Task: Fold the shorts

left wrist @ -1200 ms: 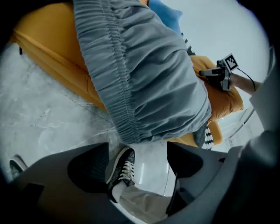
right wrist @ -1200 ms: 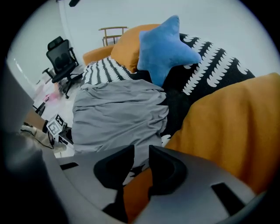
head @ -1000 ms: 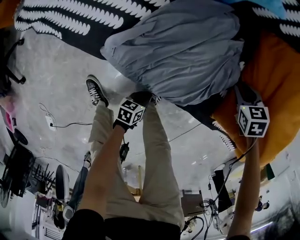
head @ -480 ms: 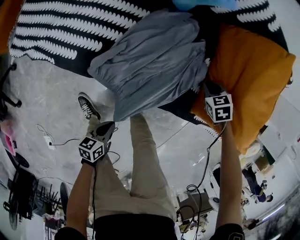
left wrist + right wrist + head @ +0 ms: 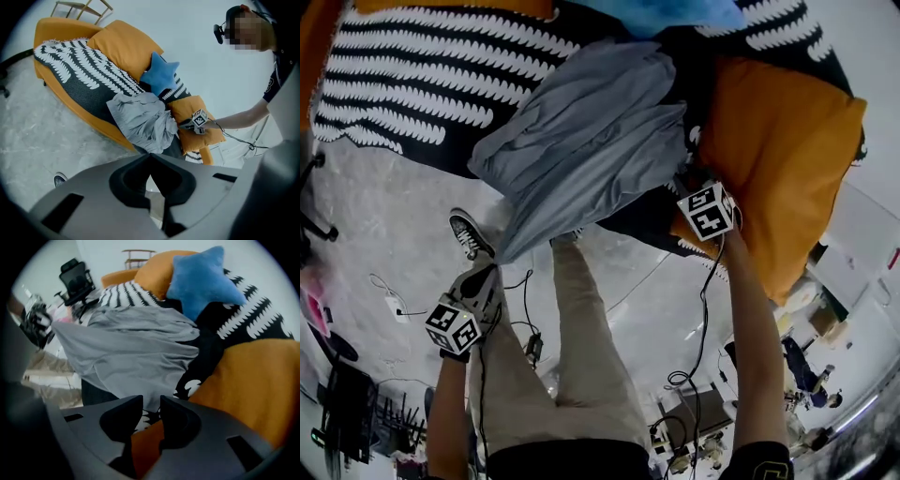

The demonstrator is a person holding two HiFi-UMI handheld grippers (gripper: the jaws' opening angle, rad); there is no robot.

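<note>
Jaws of right gripper stand slightly apart, having just been opening. Nothing is pinched between them, and only blanket and cushion show through the gap. Tips point down at the near hem of the grey shorts, just beside the orange cushion. Shorts lie crumpled on the black-and-white blanket, spilling over the front edge of the sofa. Blue star cushion sits behind them. Left gripper: jaws pressed together, empty, held off the sofa above the floor.
</note>
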